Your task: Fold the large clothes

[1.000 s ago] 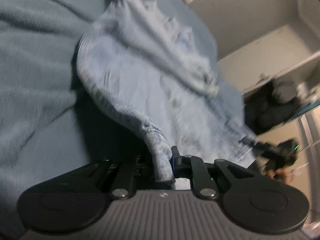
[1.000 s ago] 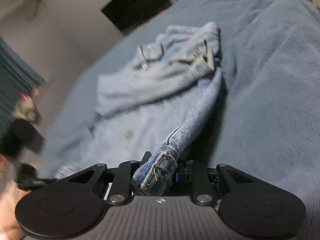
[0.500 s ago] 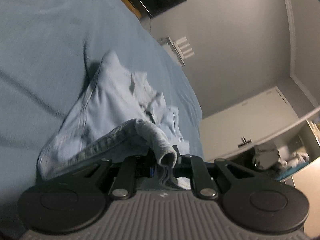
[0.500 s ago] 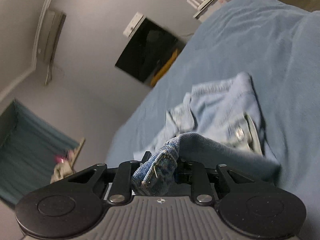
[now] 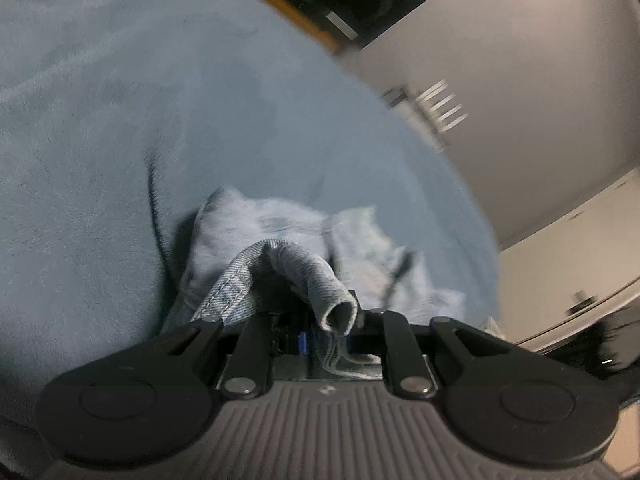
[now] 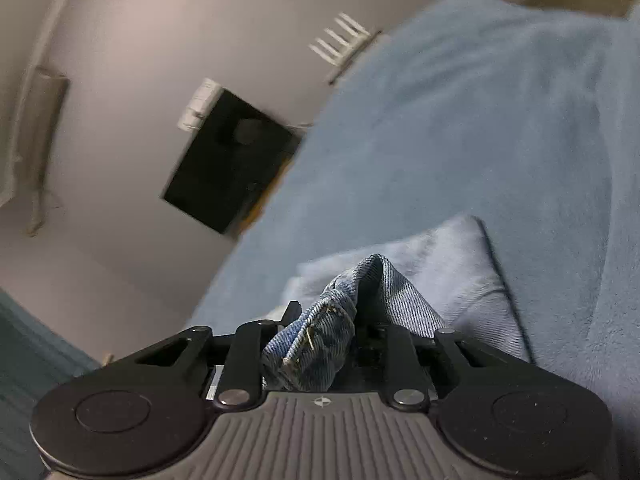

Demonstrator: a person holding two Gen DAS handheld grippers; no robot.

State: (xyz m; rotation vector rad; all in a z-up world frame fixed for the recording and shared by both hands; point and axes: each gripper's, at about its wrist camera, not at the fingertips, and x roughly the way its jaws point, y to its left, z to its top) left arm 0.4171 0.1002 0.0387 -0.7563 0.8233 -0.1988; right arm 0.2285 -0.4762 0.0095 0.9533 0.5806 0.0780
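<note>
A light blue denim jacket point(image 5: 280, 236) lies bunched on a blue fleece blanket point(image 5: 100, 120). My left gripper point(image 5: 326, 320) is shut on a rolled denim hem that curls up between its fingers. In the right wrist view my right gripper point(image 6: 320, 344) is shut on a darker denim edge with loose threads; the jacket point(image 6: 448, 272) folds away behind it onto the blanket point(image 6: 500, 120). Both held edges sit low over the rest of the garment, most of which is hidden by the gripper bodies.
A grey wall point(image 6: 140, 40) rises beyond the bed with a dark screen point(image 6: 228, 168) mounted on it and a white slatted rack point(image 6: 340, 38) at the bed's far edge. A white cupboard front point(image 5: 568, 256) stands to the right in the left wrist view.
Both grippers have carried their denim edges forward over the jacket, folding it on itself. Far less of the garment shows now, and the views tilt up toward the wall.
</note>
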